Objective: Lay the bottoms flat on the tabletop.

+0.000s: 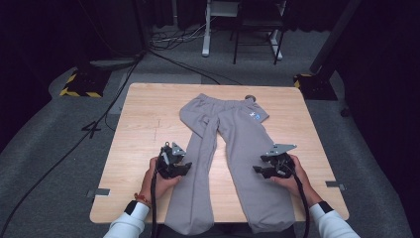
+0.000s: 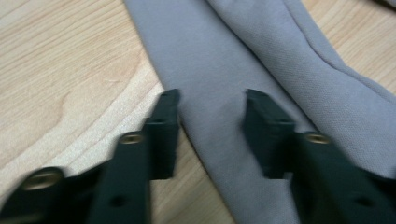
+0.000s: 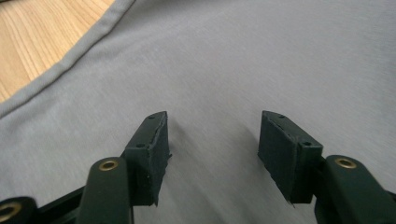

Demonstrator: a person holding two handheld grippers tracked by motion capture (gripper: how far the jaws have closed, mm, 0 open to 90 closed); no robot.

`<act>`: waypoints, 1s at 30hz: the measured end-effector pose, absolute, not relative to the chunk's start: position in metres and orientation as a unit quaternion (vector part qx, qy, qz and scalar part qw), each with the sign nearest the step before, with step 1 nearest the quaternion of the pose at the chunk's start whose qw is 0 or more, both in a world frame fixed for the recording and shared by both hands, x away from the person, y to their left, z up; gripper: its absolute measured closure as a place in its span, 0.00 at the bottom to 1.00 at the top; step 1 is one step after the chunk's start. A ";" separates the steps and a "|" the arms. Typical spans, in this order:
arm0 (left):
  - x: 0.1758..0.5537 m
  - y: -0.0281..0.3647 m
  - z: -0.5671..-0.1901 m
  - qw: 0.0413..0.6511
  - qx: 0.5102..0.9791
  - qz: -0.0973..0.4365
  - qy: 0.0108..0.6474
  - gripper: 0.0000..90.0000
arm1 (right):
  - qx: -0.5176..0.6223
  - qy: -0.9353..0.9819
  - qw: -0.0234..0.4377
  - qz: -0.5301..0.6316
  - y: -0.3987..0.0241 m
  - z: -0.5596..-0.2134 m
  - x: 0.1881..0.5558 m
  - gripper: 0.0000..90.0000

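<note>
Grey trousers lie flat on the wooden table, waistband at the far side and both legs running toward me; a small blue-white logo sits near the waist. My left gripper hovers at the outer edge of the left leg. In the left gripper view its jaws stand apart over the leg's edge and the wood, pressing on nothing. My right gripper is over the right leg; in the right gripper view its jaws stand open above smooth grey cloth.
A small dark round object lies at the table's far edge by the waistband. Beyond the table are floor cables, furniture legs and two yellow-black striped bases. Bare wood flanks the trousers on both sides.
</note>
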State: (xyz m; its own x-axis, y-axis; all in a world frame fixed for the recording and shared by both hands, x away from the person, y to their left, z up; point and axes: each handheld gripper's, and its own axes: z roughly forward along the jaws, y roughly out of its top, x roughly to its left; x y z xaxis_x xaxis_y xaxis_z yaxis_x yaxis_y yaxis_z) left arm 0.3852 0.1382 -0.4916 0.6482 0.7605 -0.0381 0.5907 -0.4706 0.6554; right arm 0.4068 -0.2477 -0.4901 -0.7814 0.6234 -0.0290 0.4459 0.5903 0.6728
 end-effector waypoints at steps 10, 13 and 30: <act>0.363 0.168 -0.490 0.322 0.843 0.126 0.412 0.99 | 0.324 0.875 0.129 0.336 -0.270 -0.490 0.378 0.56; 0.354 0.178 -0.489 0.330 0.835 0.129 0.422 0.99 | 0.328 0.875 0.128 0.334 -0.276 -0.489 0.372 0.57; 0.298 0.216 -0.487 0.306 0.807 0.152 0.482 0.56 | 0.366 0.865 0.167 0.300 -0.306 -0.485 0.363 0.50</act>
State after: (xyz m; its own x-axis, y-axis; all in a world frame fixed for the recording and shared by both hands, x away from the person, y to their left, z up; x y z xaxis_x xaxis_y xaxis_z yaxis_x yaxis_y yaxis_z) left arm 0.2982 0.2157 -0.4867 0.4898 0.8704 -0.0498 0.6850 -0.3489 0.6396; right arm 0.3628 -0.3057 -0.4849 -0.6758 0.7338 -0.0688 0.5340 0.5518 0.6406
